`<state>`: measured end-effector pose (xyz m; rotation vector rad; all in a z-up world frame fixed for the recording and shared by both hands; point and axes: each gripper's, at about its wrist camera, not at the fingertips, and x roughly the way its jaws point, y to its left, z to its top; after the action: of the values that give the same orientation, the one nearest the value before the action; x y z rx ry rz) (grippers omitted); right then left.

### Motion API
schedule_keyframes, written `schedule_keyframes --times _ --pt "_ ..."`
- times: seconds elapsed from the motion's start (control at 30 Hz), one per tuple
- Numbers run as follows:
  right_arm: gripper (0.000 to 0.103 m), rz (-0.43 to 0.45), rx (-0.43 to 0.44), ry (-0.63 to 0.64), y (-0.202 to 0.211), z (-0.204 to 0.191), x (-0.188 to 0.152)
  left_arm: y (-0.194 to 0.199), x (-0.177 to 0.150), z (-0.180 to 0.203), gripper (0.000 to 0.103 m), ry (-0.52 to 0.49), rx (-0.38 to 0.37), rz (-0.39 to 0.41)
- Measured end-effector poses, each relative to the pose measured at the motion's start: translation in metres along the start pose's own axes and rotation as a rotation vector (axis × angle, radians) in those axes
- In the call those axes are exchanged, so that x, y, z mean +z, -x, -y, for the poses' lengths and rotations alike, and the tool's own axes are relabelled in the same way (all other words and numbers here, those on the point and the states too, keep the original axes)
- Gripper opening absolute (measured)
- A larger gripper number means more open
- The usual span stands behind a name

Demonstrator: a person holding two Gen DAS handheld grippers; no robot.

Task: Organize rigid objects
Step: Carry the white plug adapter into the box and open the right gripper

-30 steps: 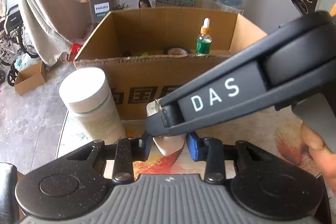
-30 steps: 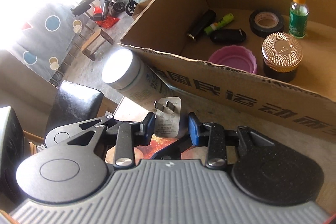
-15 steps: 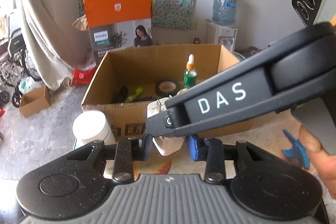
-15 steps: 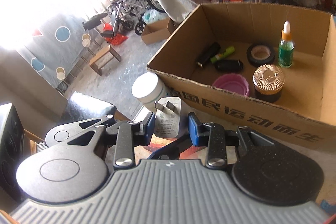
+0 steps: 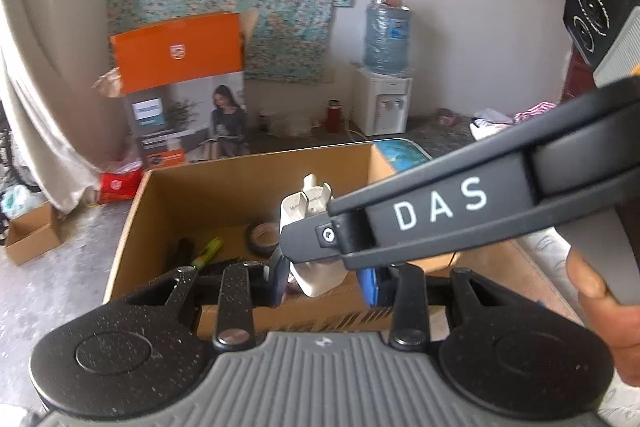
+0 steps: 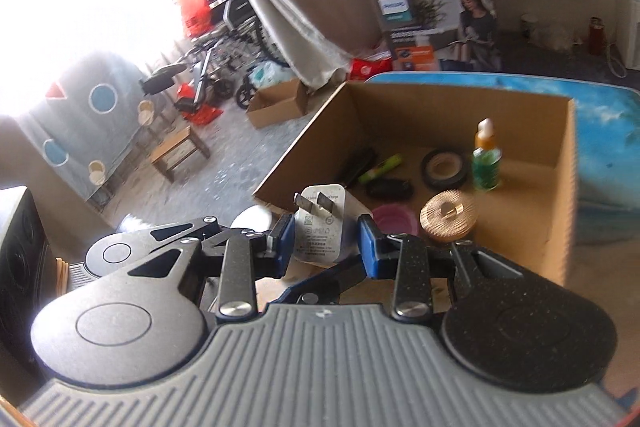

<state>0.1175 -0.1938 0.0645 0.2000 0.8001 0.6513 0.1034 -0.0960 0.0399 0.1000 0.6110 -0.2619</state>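
Both grippers, left [image 5: 323, 277] and right [image 6: 327, 245], pinch one white charger [image 6: 322, 227]; I should clear the cardboard box [image 6: 560, 227] rim, then lower gently.

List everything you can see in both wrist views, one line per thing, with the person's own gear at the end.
charger: one, white, prongs up, pinched by both grippers in front of the box
cardboard box: one, brown, open, on the table
tape roll: one, black, inside the box
dropper bottle: one, green with an orange collar, upright in the box
gold lid: one, ribbed, on a jar in the box
pink lid: one, in the box beside the gold lid
marker: one, yellow-green, lying in the box
white-capped jar: one, outside the box's near left corner
water dispenser: one, white, by the far wall
left gripper: black, blue pads, shut on the charger
right gripper: black, blue pads, shut on the charger
hand: one, on the right gripper's handle
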Motion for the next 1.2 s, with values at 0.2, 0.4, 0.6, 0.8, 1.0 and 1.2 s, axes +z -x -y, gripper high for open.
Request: schedule_keyframes --times 0.2,0.4,0.6,0.8,1.0,1.2 --pt "0.033 -0.02 -0.059 -0.052 -0.004 0.046 0.027 -0.057 0.027 0.006 0.037 0.015 -0.078 -0.073" --pt "0.033 -0.093 -0.078 -0.136 -0.039 0.109 0.047 -0.123 0.037 0.004 0.037 0.06 -0.132 -0.185" --pt "0.033 -0.177 -0.1 -0.164 -0.081 0.155 0.057 -0.176 0.038 -0.007 0.037 0.127 -0.166 -0.298" --pt "0.031 -0.232 -0.134 -0.127 -0.11 0.167 0.065 -0.198 0.043 -0.013 0.038 0.173 -0.183 -0.35" --pt "0.03 -0.283 -0.172 -0.051 -0.123 0.163 0.076 -0.205 0.043 -0.014 0.045 0.215 -0.211 -0.382" --pt "0.03 -0.299 -0.201 -0.013 -0.127 0.16 0.08 -0.206 0.044 -0.009 0.051 0.221 -0.229 -0.381"
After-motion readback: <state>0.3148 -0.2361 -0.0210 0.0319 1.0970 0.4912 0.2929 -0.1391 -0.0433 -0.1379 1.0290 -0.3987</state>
